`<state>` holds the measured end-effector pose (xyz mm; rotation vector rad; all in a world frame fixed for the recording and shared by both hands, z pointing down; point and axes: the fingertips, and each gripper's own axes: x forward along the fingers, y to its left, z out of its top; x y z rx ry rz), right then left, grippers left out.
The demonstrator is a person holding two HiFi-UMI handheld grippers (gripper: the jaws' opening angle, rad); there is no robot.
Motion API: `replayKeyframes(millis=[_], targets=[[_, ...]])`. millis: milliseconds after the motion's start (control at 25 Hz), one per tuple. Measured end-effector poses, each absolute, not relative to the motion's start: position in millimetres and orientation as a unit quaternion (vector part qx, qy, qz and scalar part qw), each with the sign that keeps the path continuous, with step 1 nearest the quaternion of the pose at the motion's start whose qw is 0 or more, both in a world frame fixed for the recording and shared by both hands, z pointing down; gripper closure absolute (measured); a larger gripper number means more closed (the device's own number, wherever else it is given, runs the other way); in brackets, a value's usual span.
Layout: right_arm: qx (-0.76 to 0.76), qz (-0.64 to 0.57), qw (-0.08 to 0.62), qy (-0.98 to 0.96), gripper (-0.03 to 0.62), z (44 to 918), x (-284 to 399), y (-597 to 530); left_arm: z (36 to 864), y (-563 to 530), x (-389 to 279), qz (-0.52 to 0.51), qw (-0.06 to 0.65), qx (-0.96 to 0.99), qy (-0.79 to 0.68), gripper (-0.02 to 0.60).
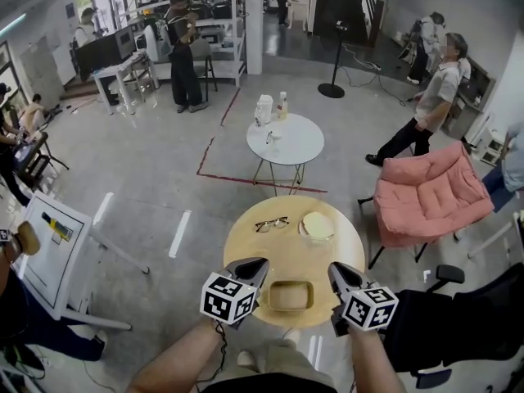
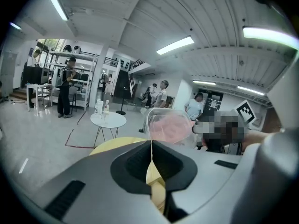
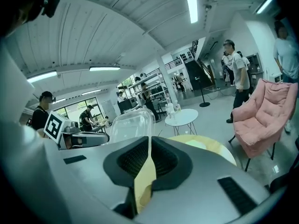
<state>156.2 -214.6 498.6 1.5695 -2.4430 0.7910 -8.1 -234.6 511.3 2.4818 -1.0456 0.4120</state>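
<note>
Left gripper (image 1: 252,267), lower centre-left of the head view: jaws pressed together on the thin left rim of a clear rectangular plastic container (image 1: 291,295). In the left gripper view (image 2: 151,146) the rim shows as a narrow edge pinched between the dark pads, and the container wall (image 2: 166,124) rises just beyond them at centre frame.

Right gripper (image 1: 340,273), lower centre-right of the head view: jaws likewise clamped, on the container's opposite rim. In the right gripper view (image 3: 149,146) the pinched edge runs up between the pads, with the transparent wall (image 3: 131,124) standing just left of centre.

The container sits between the two grippers over the near edge of a round yellow wooden table (image 1: 270,252), at lower centre of the head view. I cannot tell whether it rests on the top or is lifted clear of it.

On the far half of the same table:
- black-framed eyeglasses (image 1: 271,224), left of centre
- a pale round dish (image 1: 317,226), just to their right, apart from them

Beyond, upper centre: a small white round table (image 1: 299,150) carrying a white jug and a bottle (image 1: 264,109). A pink padded armchair (image 1: 426,195) stands at right of frame.
</note>
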Motion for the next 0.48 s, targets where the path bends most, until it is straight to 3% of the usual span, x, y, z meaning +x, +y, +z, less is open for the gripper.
replayKeyframes(millis=[480], targets=[[0.518, 0.217, 0.046, -0.826, 0.560, 441.3, 148.7, -211.5, 447.4, -235.9, -14.1, 0.121, 0.153, 0.904, -0.380, 0.561]])
